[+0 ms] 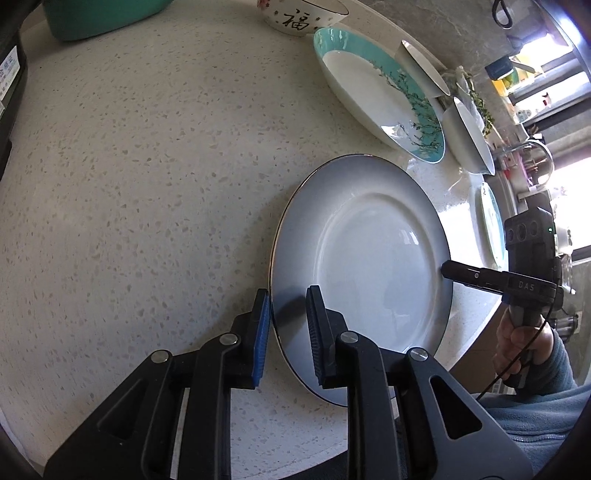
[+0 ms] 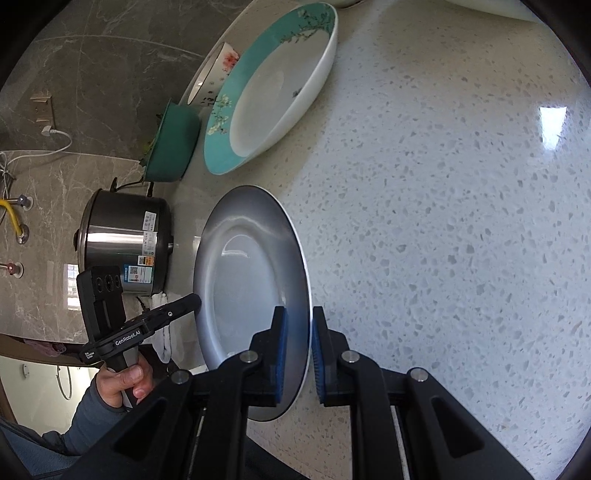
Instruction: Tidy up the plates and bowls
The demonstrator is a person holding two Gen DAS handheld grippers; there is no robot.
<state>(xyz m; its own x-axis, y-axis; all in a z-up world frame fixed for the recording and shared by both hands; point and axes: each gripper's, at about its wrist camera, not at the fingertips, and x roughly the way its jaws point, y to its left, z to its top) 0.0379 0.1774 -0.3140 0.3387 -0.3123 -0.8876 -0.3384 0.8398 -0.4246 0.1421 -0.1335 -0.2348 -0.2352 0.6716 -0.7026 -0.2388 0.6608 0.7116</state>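
A grey plate [image 1: 369, 251] with a white centre and a dark rim lies low over the speckled counter [image 1: 147, 184]; I cannot tell whether it rests on it. My left gripper [image 1: 288, 306] is shut on its near-left rim, one blue pad under the edge and one on top. My right gripper [image 2: 299, 314] is shut on the opposite rim of the plate [image 2: 251, 266]. Each gripper also shows in the other's view: the right gripper [image 1: 447, 267] at the plate's far edge, the left gripper [image 2: 195, 301] likewise, each held by a hand.
Behind the grey plate sit a teal-rimmed deep plate [image 1: 376, 92], a bowl with black characters [image 1: 299, 18], two white bowls [image 1: 469, 136] and another teal-edged plate [image 1: 493, 225]. A green basin [image 2: 173, 147] and a steel rice cooker [image 2: 125, 243] stand by the wall.
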